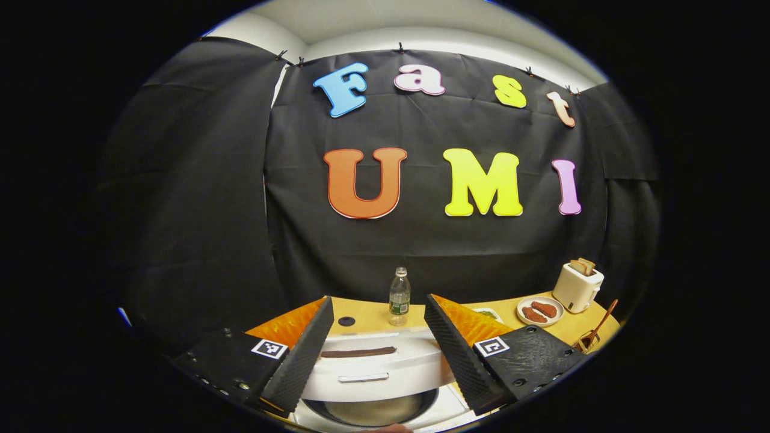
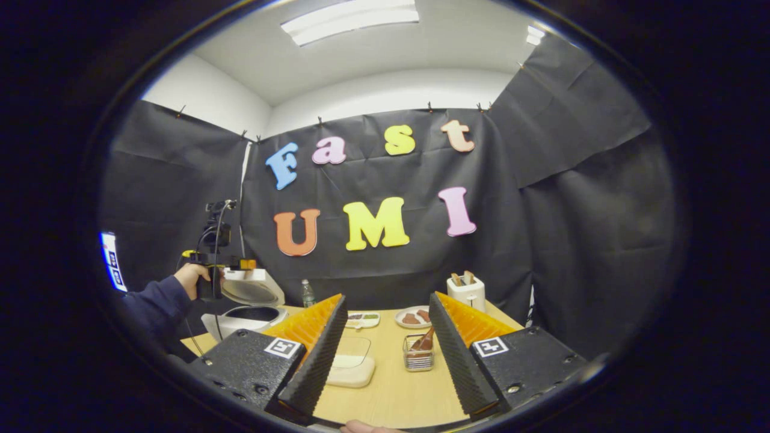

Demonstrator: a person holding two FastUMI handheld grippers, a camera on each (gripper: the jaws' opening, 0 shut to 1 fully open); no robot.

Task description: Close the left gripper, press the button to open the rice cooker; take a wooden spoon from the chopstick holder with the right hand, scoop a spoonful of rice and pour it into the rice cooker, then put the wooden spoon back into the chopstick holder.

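Observation:
The white rice cooker (image 1: 373,367) lies right under my left gripper (image 1: 379,302), its lid raised and the dark inner pot (image 1: 373,412) exposed. My left gripper is open and holds nothing. In the right gripper view the cooker (image 2: 240,322) stands at the left with its lid (image 2: 252,287) up, and a hand holds the left gripper (image 2: 207,270) beside the lid. My right gripper (image 2: 387,297) is open and empty above the table. Ahead of it stands the clear chopstick holder (image 2: 419,356) with the wooden spoon (image 2: 425,341) in it. A clear box of rice (image 2: 352,364) sits to the holder's left.
A white toaster (image 2: 468,291) with bread stands at the back right, with a plate of sausages (image 2: 415,317) and a second plate (image 2: 363,319) before it. A water bottle (image 1: 399,297) stands behind the cooker. The wooden table (image 2: 397,391) runs to the black cloth wall.

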